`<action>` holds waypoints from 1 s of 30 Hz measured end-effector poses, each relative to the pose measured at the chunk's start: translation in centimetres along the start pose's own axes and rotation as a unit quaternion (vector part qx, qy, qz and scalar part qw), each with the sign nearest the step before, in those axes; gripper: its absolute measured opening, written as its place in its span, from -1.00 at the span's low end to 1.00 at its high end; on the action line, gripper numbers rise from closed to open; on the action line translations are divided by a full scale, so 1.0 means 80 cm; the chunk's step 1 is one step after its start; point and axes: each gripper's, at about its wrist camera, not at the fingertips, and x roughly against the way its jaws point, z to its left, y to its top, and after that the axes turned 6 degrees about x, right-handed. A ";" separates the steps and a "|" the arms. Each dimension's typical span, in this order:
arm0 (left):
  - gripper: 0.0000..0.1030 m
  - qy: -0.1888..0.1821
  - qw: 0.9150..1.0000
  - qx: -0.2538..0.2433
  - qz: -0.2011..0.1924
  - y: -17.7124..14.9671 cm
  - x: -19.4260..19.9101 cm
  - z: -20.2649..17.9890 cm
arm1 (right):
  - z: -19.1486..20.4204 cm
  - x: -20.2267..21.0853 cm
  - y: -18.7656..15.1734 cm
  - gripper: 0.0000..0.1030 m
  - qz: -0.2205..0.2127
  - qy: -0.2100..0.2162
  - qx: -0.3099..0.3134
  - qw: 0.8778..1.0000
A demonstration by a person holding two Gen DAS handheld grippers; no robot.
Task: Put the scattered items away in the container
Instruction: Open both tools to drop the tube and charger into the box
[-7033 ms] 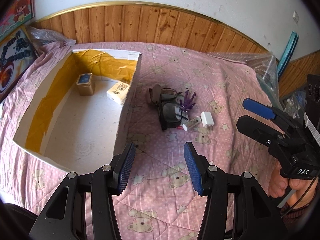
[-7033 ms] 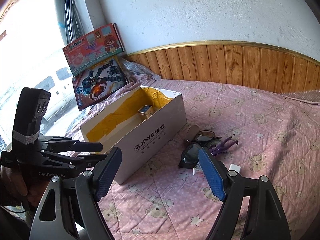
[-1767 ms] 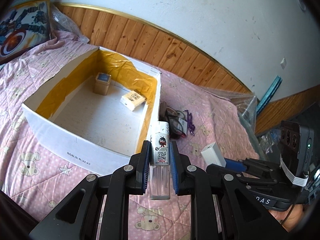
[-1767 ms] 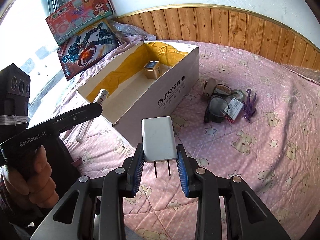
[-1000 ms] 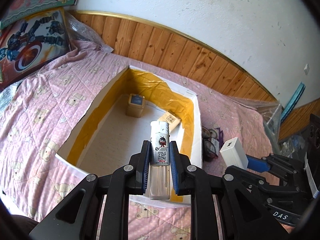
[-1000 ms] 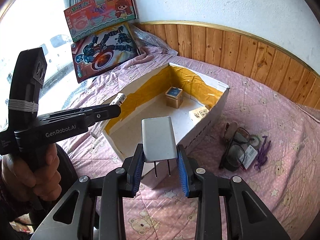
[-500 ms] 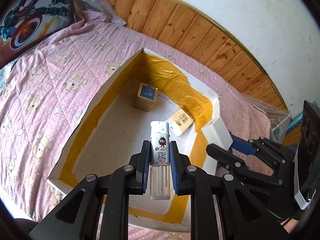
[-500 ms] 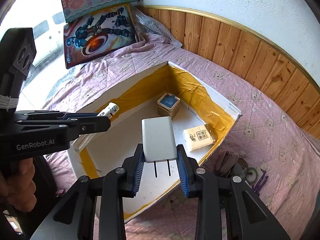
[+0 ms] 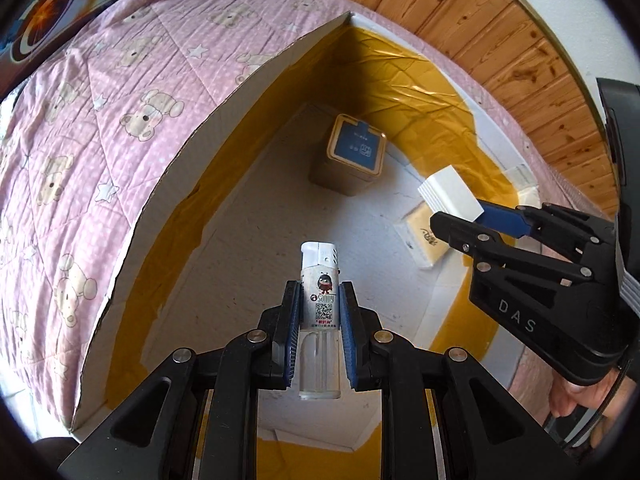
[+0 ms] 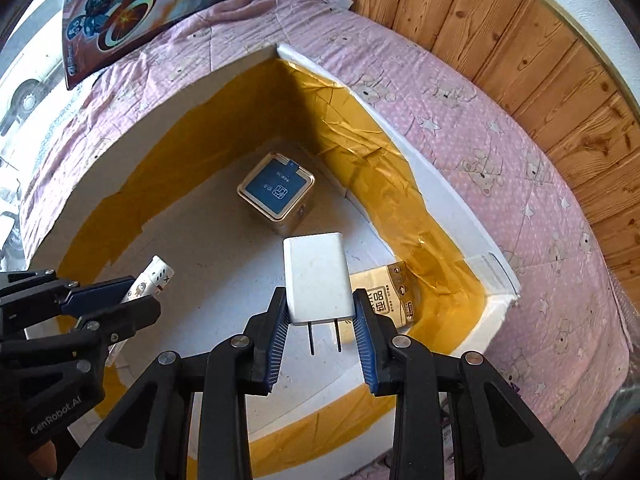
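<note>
Left claw (image 9: 319, 336): grips lighter (image 9: 320, 292), long axis along fingers, cap forward, above box (image 9: 224, 120).
Right claw (image 10: 320, 332): grips charger (image 10: 318, 280), prongs toward camera.

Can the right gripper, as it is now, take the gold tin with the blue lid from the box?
Probably not yet: the right gripper is shut on the white charger. The gold tin stands uncovered in the box, so the way down looks free.

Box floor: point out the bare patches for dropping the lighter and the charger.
In the box, the floor is bare in the middle and along the left wall, nearer than the tin. The far right corner is crowded: tin and tissue pack lie there.
</note>
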 end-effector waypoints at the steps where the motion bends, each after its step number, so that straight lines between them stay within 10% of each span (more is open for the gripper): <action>1: -0.62 0.006 1.000 0.000 0.002 0.003 -0.004 0.000 | 0.000 -0.008 0.006 -0.35 0.012 0.000 0.003 1.000; 15: -0.56 0.037 0.999 0.007 0.016 0.012 -0.024 0.002 | -0.001 -0.043 0.038 -0.34 0.060 -0.009 -0.015 0.998; 30: -0.44 0.043 0.998 -0.031 -0.030 -0.036 0.049 -0.012 | 0.005 0.038 -0.021 -0.33 -0.031 0.056 -0.071 0.995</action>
